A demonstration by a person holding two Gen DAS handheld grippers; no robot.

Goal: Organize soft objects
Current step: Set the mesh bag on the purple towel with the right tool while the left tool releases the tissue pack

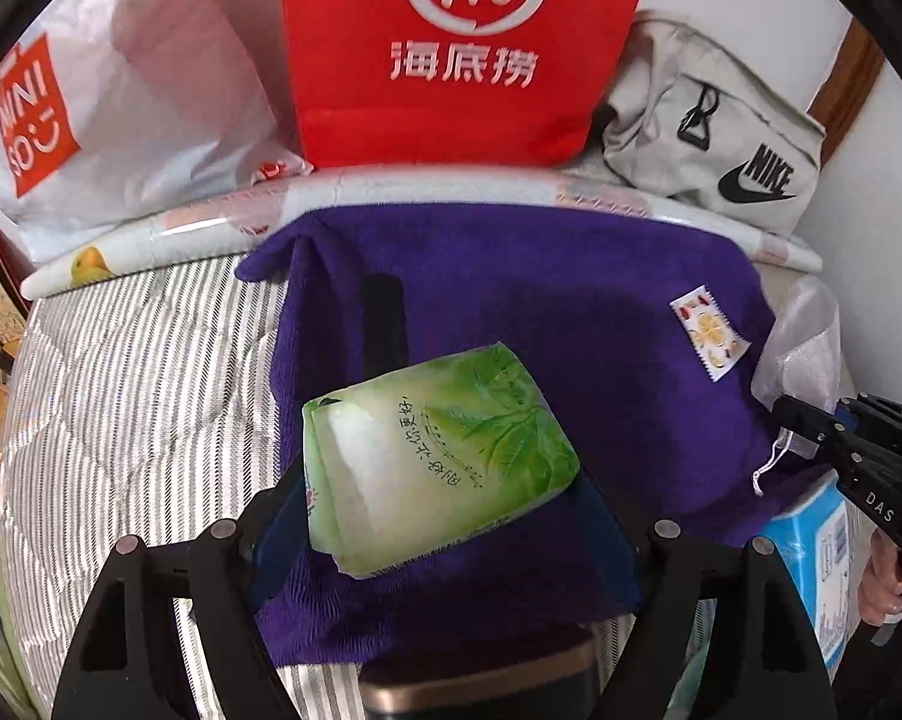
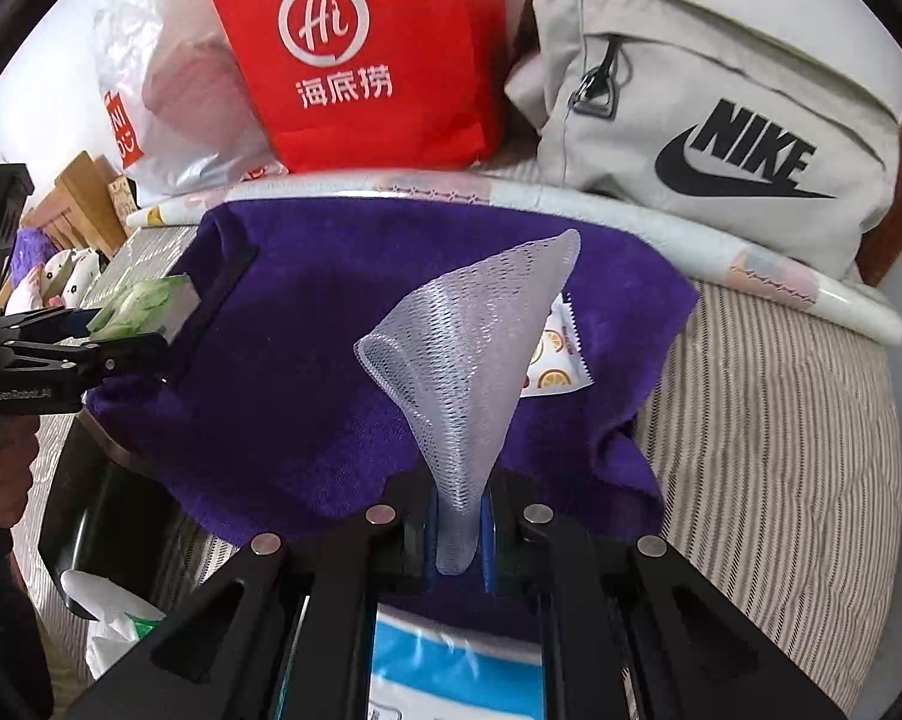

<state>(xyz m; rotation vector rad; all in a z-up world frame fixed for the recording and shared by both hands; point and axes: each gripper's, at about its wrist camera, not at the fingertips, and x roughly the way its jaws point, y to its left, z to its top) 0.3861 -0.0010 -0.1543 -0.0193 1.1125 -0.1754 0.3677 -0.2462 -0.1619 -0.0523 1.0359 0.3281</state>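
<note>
Left gripper [image 1: 444, 480] clamped wide across the green tissue pack [image 1: 438, 456], pack carried above the near middle of the purple towel [image 1: 511, 276] on the striped bedding [image 1: 138, 372]; best kept level and set down flat, squeeze only firm enough to stop the soft pack bulging out; further right, right gripper [image 2: 460, 528] pinched almost shut on the neck of the white mesh pouch [image 2: 469, 336], pouch fanning up over the towel's right half just near the small orange-slice sachet [image 2: 556, 354]; best lowered clear of pack and sachet, released only once resting on cloth
</note>
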